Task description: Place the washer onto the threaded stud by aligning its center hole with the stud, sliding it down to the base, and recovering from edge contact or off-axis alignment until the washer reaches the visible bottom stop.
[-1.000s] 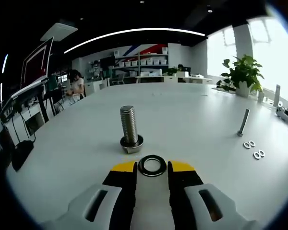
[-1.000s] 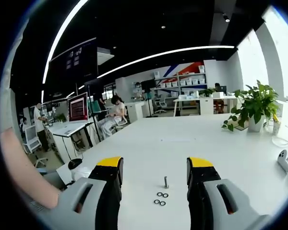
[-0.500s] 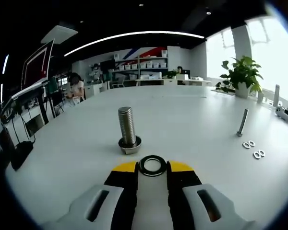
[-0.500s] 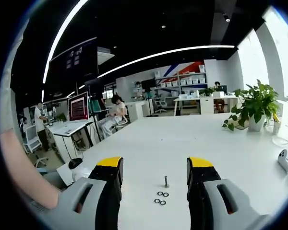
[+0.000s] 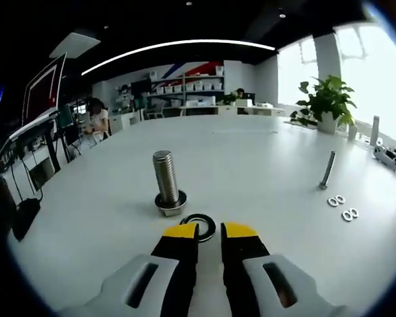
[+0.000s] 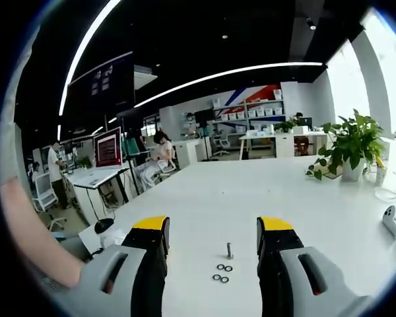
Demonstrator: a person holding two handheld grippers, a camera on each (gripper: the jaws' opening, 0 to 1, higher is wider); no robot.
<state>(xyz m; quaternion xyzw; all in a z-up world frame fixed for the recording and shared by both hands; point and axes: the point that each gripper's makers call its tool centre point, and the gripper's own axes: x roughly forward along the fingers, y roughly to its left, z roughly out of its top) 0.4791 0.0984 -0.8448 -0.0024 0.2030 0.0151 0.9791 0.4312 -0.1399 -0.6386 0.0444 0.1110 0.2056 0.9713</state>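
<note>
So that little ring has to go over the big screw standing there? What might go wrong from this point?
The washer sits at the very tips of the left gripper, whose jaws are nearly together, so it may slip out when lifted. It lies low beside the threaded stud, so it must rise above the top first; brought in tilted or off-centre, its edge could catch on the threads. A washer already rings the stud's base.
</note>
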